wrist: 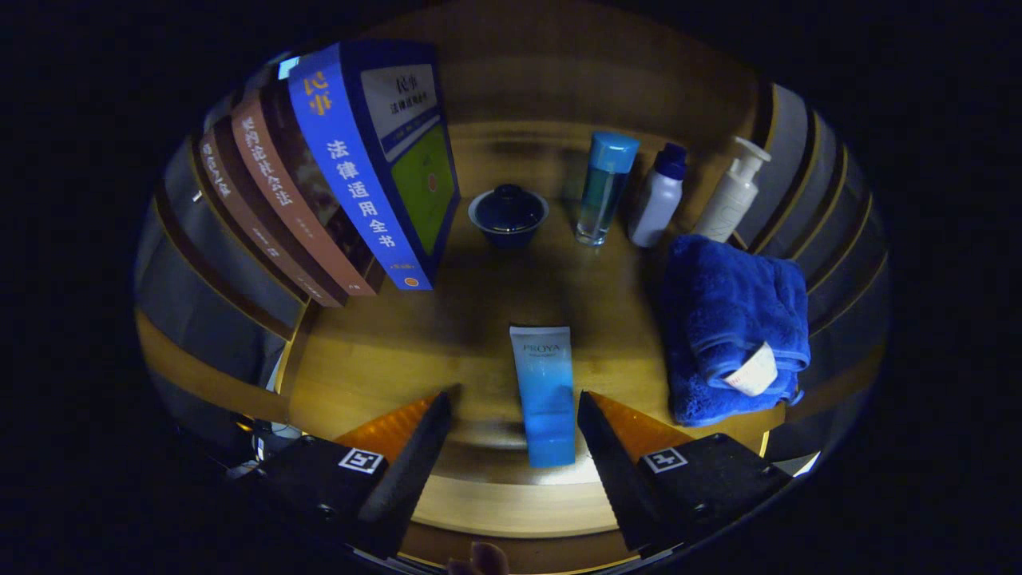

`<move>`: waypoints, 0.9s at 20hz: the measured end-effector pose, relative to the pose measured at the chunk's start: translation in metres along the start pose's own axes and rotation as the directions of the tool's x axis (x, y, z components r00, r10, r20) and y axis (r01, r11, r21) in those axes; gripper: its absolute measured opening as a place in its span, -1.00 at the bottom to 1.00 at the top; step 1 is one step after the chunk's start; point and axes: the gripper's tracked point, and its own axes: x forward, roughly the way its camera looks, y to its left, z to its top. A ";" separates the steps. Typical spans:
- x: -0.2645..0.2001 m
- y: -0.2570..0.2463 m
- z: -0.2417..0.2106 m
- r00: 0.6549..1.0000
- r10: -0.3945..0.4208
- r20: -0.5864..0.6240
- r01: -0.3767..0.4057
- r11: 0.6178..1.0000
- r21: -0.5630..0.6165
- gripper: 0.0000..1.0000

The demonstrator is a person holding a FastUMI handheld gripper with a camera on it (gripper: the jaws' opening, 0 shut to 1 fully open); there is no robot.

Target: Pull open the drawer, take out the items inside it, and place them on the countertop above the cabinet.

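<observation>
The gripper [515, 415] stands with its fingers spread wide and grasping nothing; a blue tube [544, 395] lies flat on the wooden worktop [383, 359], lengthwise between the fingers and touching neither. Taking this tube as the landmark: it lies free of every other object, with bare wood on both sides, and on that evidence it appears to be an item already brought up from the drawer and let go, though this is a judgement and the drawer itself cannot be assessed from here. Beyond the tube, well apart, a dark lidded bowl [508, 214] sits near the back of the worktop. Beyond and to its right, a clear bottle with a blue cap [605, 190], a white bottle with a dark cap [659, 206] and a white pump bottle [733, 193] stand upright in a row, ranged along the back, presumably to keep the front free for deliveries. Directly right of the tube, near but not touching, lies a folded blue towel [730, 327] with a white label at its fold. Beyond and to the left, a row of books [335, 184] stands upright, spines outward. The wide finger spread suits a release or withdrawal rather than a grasp. Whether further items remain in the drawer cannot be told.
</observation>
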 end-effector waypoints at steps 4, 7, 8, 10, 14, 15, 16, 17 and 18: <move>-0.048 -0.019 -0.012 0.982 -0.080 0.168 0.087 0.996 -0.031 1.00; -0.084 -0.013 -0.014 0.936 -0.076 0.344 0.070 0.997 0.032 1.00; -0.097 -0.013 -0.016 0.917 -0.085 0.389 0.074 0.996 0.042 1.00; -0.124 -0.015 -0.021 0.867 -0.098 0.488 0.069 0.995 0.078 1.00; -0.172 -0.010 -0.036 0.726 -0.086 0.682 0.037 0.996 0.086 0.99; -0.180 -0.012 -0.051 0.714 -0.089 0.695 0.059 0.996 0.067 0.98; -0.185 -0.011 -0.063 0.701 -0.088 0.707 0.079 0.996 0.045 0.98; -0.188 -0.008 -0.072 0.683 -0.075 0.727 0.087 0.996 0.021 0.99; -0.190 -0.007 -0.079 0.661 -0.077 0.746 0.091 0.996 0.022 0.99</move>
